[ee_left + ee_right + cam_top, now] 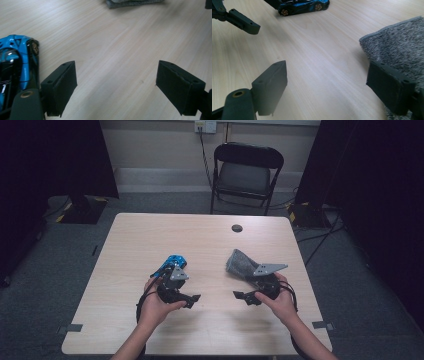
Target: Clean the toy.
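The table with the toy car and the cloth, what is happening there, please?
A person sits at a wooden table with a tool in each hand. The left tool is open beside a blue toy car; its jaws hold nothing. The right tool is open too, next to a grey cloth lying on the table. Neither thing is gripped; the two tools point toward each other over bare wood.

Glossy blue toy car [303, 6]; rough grey cloth [399, 47]; matt wood-grain table [324, 65].
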Tool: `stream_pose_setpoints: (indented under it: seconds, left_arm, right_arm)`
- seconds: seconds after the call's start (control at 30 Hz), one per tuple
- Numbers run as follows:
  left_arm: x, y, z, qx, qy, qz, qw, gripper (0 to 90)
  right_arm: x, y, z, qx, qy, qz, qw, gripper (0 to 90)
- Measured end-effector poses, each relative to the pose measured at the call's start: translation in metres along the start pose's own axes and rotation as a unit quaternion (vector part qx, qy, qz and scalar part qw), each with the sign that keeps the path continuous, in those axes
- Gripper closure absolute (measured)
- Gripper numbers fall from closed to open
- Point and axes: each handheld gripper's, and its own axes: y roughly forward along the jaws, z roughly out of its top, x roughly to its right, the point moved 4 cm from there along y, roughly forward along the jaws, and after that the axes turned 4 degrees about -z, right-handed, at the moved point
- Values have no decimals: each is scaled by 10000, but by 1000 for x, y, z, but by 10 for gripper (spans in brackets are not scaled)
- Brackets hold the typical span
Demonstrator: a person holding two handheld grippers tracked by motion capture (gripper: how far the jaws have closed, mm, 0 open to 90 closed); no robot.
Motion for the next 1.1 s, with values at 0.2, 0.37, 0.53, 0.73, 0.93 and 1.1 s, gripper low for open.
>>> stream_pose_setpoints:
  seconds: [0.2, 0.37, 0.53, 0.73, 0.93, 1.1]
  left_arm:
    - [13, 7, -4, -54, 83, -223, 9997, 166]
    - [26, 14, -10, -175, 278, -467, 9984, 163]
    - [35, 22, -19, -319, 522, -621, 9962, 163]
    - [42, 29, -27, -397, 628, -735, 9945, 173]
    - [47, 34, -33, -339, 764, -772, 9935, 162]
    - [47, 37, -39, -412, 964, -735, 9918, 152]
  right_arm:
    - [-11, 2, -9, -136, -135, 117, 9997, 157]
    - [-21, 7, -20, -244, -174, 257, 9992, 159]
    - [-28, 12, -31, -376, -233, 351, 9984, 160]
    - [-35, 18, -41, -458, -268, 499, 9973, 165]
    - [-39, 23, -49, -571, -398, 503, 9963, 166]
    - [-40, 24, -53, -596, -533, 472, 9957, 165]
